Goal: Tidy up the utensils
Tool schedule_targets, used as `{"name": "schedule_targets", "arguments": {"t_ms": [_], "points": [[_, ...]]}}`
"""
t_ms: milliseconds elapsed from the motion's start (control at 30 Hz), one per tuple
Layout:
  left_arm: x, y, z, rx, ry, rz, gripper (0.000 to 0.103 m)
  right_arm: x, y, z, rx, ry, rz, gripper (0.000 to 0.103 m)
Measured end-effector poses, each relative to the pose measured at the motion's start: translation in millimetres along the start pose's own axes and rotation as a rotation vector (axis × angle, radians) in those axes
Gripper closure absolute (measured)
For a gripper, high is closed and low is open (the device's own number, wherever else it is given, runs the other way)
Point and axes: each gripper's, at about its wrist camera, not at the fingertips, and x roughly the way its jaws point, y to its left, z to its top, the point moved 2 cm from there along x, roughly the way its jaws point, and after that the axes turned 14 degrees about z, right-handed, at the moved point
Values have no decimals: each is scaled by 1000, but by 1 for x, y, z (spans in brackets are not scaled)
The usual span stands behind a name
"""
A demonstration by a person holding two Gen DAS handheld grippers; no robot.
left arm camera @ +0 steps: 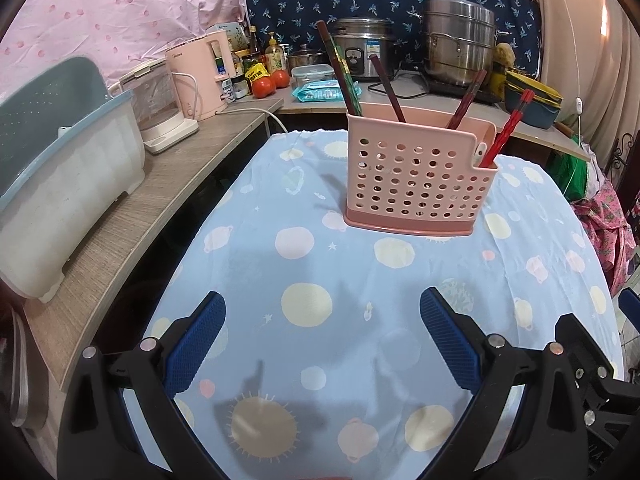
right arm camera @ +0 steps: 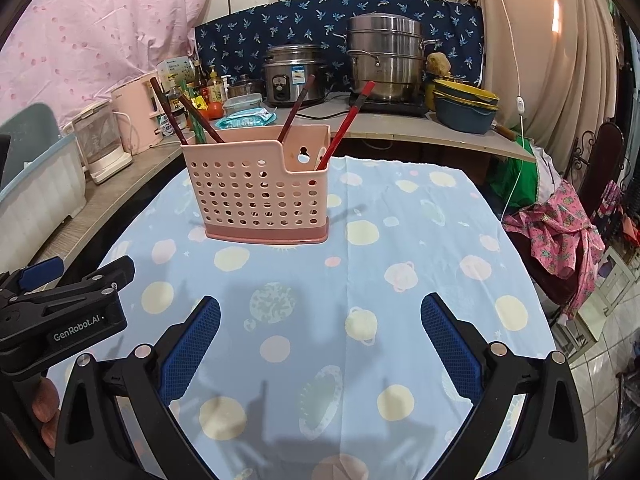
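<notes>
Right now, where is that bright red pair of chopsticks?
The red chopsticks stand tilted in the lower right-end compartment of the pink holder, which sits on the blue tablecloth, left of centre in the right wrist view.

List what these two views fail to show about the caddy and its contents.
- Chopsticks' lower ends: both views, behind the caddy's perforated wall.
- Inner dividers: both views, same wall.
- White item in the notch: mostly sunk inside, too small to identify.
- Rice cooker label: too small.

pink kettle [left arm camera: 202, 76], rice cooker [left arm camera: 362, 54], steel steamer pot [left arm camera: 458, 46], two tomatoes [left arm camera: 271, 82]
</notes>
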Motion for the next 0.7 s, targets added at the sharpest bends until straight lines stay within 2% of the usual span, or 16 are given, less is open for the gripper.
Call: {"name": "schedule_targets", "arguments": {"t_ms": [700], "points": [[3,-2,-5,14,7,2,10,2,-1,-4,13,11,-7,6]]}}
